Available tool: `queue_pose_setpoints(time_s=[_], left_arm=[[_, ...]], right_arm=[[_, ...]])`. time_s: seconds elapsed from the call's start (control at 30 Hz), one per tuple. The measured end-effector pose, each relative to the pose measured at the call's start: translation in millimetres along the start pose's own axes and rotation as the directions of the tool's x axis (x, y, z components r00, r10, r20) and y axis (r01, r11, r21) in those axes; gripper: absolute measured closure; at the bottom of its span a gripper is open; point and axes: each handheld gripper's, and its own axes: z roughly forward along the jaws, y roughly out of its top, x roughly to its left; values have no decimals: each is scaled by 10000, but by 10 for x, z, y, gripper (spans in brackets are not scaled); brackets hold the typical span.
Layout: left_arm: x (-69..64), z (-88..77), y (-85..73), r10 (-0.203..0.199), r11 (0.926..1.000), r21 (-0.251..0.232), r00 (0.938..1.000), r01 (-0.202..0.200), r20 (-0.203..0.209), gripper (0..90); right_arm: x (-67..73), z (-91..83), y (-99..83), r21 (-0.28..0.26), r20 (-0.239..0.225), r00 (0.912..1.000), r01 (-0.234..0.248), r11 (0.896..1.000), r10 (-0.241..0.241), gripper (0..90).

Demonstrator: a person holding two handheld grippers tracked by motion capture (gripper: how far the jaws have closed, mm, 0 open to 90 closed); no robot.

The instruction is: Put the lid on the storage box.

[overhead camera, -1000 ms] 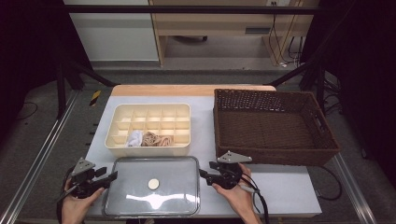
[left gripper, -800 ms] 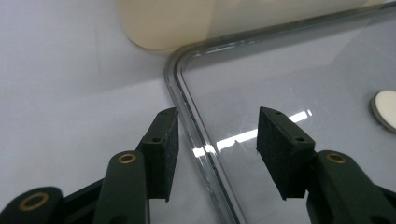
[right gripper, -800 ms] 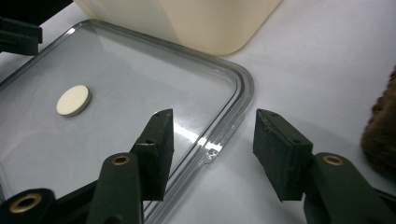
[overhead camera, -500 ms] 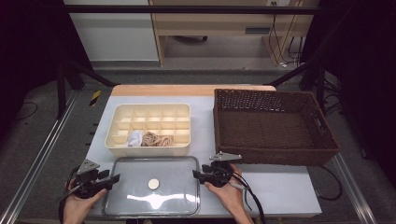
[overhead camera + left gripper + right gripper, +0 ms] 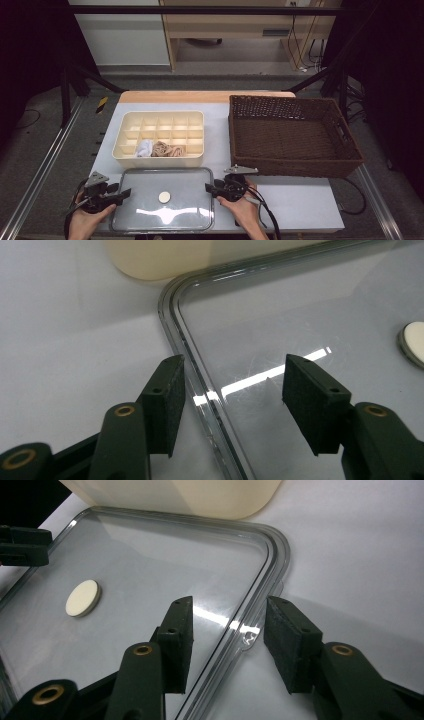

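The clear lid point(image 5: 162, 206) lies flat on the table, just before the cream organizer box point(image 5: 161, 137). Left gripper point(image 5: 232, 405) and right gripper point(image 5: 227, 642) both stand released, each astride a side rim. It looks light, stiff and slippery, so that raised rim seems the best hold.

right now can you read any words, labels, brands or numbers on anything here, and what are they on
None can be read.
Clear lid: no print; the round white disc at its middle is blank.
Cream divided box: no label seen.
Brown wicker basket: no tag seen.
Left gripper and right gripper: black fingers unmarked.
Small yellow and black thing beside the table: too small to read.
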Motion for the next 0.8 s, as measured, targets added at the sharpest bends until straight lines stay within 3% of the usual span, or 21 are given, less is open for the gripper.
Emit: queue_pose_setpoints(time_s=[0.13, 0.3, 0.67, 0.8], left_arm=[[-14, -1, -4, -57, 10000, 1, 10000, 57, -50, 422], [-20, 0, -1, -45, 10000, 36, 9999, 46, -99, 421], [-1, -6, -11, -61, 10000, -13, 10000, 61, 3, 423], [15, -10, -20, -193, 9998, -85, 9997, 194, 146, 414]], right_arm=[[29, -7, -23, -53, 129, 9998, -156, 9999, 157, 551], [-21, 0, -42, -411, -72, 9943, -1068, 9934, 1066, 581], [0, -29, -42, -507, -65, 9953, -970, 9940, 968, 591], [11, -82, -34, -672, -319, 9945, -1014, 9926, 995, 593]])
